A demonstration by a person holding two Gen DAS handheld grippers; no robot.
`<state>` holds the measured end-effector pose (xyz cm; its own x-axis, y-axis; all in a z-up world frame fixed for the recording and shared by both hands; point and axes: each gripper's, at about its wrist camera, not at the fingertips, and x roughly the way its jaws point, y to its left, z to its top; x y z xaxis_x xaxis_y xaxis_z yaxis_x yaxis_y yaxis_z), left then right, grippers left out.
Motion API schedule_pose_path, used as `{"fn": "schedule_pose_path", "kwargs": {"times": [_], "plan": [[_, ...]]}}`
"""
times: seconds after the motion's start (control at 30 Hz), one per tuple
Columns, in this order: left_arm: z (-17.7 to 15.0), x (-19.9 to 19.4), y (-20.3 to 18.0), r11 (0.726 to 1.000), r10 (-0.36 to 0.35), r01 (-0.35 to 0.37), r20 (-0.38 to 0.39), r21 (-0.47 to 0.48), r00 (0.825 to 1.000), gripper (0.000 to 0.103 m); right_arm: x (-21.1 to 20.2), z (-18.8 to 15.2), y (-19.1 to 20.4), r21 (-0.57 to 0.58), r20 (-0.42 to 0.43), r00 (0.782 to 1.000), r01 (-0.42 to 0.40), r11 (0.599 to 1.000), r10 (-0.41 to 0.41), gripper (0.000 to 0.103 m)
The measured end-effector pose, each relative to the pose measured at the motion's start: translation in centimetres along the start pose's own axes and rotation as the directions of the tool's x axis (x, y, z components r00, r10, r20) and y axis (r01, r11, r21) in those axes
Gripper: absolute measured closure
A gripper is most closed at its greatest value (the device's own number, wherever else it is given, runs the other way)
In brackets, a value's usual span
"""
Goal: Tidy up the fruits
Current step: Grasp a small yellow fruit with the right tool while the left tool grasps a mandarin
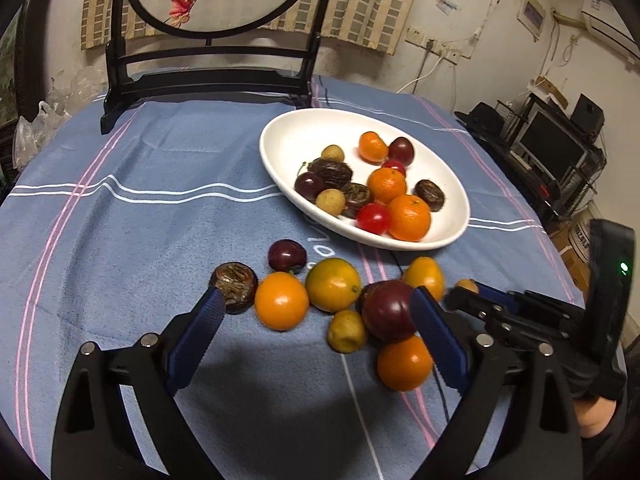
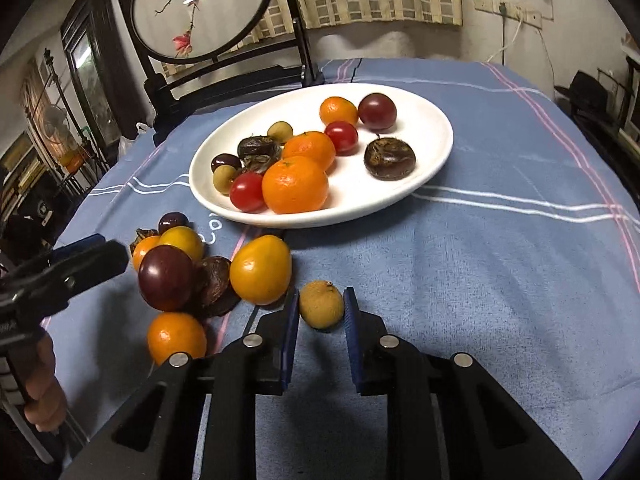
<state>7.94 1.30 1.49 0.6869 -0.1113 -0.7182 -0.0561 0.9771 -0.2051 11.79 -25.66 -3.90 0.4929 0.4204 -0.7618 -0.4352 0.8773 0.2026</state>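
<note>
A white oval plate [image 2: 420, 136] sits on the blue striped cloth [image 2: 480, 280] that covers the surface, and it serves as the landmark here. On the plate lie three oranges, two red cherry tomatoes, dark purple plums, wrinkled brown passion fruits and small pale longans, crowded toward the plate's near-left part. On the cloth just in front of the plate, on its near-left side, a loose cluster of fruit remains: a dark purple plum [image 2: 166, 278], a yellow-orange citrus [image 2: 261, 270], a small orange [image 2: 176, 338] nearest the camera, a brown passion fruit [image 2: 216, 286] tucked behind the plum, and a few more pieces toward the plate. The right gripper [image 2: 322, 308] is low over the cloth in front of the plate, its jaws narrowly apart with a pale longan [image 2: 321, 305] sitting between the blue pads; whether the pads press on it cannot be told. The left gripper [image 1: 316, 308] hovers over the cluster with its jaws spread wide, one pad beside a brown passion fruit [image 1: 234, 286] and the other beside the plum [image 1: 388, 310], gripping nothing. Beyond the plate stands a round painted screen [image 2: 200, 12] in a dark wooden frame.
</note>
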Motion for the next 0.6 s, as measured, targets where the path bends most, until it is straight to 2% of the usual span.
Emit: {"fn": "schedule_pose_path", "kwargs": {"times": [0.13, 0.27, 0.37, 0.4, 0.47, 0.5, 0.57, 0.6], "plan": [[-1.0, -0.4, -1.3, 0.999, -0.022, 0.023, -0.018, 0.033, 1.0, 0.012, 0.2, 0.0, 0.1, -0.005, -0.006, 1.0, 0.004, 1.0, -0.004, 0.08], [-2.2, -0.3, -3.4, 0.994, -0.065, 0.071, -0.069, 0.085, 0.995, 0.012, 0.2, 0.2, -0.1, 0.007, 0.001, 1.0, 0.011, 1.0, -0.011, 0.08], [-2.9, 0.4, -4.8, 0.991, -0.045, 0.057, -0.097, 0.124, 0.994, 0.014, -0.3, 0.2, -0.6, 0.027, 0.009, 1.0, 0.006, 1.0, -0.006, 0.08], [-3.0, 0.7, -5.2, 0.99, -0.036, 0.05, -0.107, 0.134, 0.994, 0.016, -0.5, 0.3, -0.7, 0.034, 0.016, 1.0, 0.002, 0.999, -0.002, 0.08], [-3.3, 1.6, -5.8, 0.989, -0.02, 0.041, -0.145, 0.144, 0.989, 0.03, -1.0, 0.2, -0.7, 0.039, 0.025, 1.0, -0.008, 0.999, 0.007, 0.08], [-3.4, 2.1, -6.0, 0.989, -0.019, 0.043, -0.164, 0.141, 0.986, 0.033, -1.1, 0.2, -0.7, 0.039, 0.03, 0.999, -0.014, 0.999, 0.013, 0.08], [-3.5, 3.2, -6.1, 0.991, -0.021, 0.047, -0.208, 0.122, 0.978, 0.05, -1.4, 0.2, -0.5, 0.035, 0.034, 0.999, -0.021, 0.999, 0.02, 0.08], [-3.6, 3.6, -6.1, 0.992, -0.013, 0.038, -0.213, 0.117, 0.977, 0.052, -1.5, 0.2, -0.5, 0.033, 0.035, 0.999, -0.027, 0.999, 0.025, 0.08]]}}
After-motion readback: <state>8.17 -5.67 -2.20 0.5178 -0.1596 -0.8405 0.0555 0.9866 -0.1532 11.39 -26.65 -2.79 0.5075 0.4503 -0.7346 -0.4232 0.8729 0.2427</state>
